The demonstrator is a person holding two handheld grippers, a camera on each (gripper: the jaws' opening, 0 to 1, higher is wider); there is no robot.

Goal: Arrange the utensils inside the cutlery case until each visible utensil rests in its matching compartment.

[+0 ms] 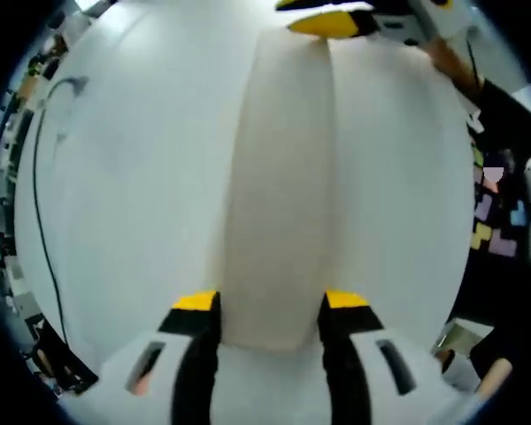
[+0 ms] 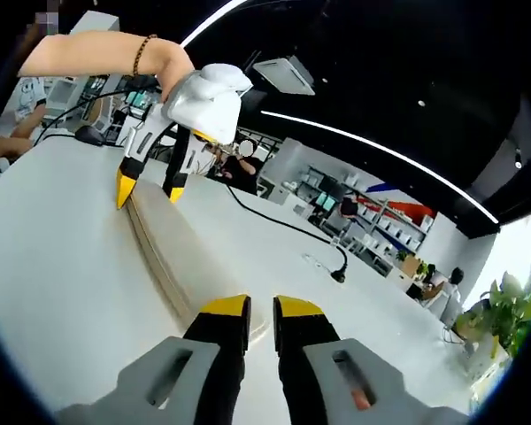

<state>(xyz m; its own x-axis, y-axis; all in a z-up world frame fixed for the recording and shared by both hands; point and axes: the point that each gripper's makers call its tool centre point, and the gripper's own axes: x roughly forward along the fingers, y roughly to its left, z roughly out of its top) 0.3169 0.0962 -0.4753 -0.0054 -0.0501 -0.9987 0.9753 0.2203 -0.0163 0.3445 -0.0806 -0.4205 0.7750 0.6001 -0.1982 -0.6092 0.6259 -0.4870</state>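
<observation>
Left gripper (image 1: 271, 303) jaws wide open, straddling the near end of the cutlery case (image 1: 279, 195), touching or not unclear. Right gripper (image 2: 261, 310) jaws narrowly parted, pinching the case's opposite end. Case's long axis runs bottom centre to top centre between both grippers. No legible writing; utensils not seen.

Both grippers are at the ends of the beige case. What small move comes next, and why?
Probably shut the left gripper on the case. Its jaws stand open either side of the near end, the right gripper sits at the far end, and the case lies flat on the table, so it likely needs a firm hold first.
</observation>
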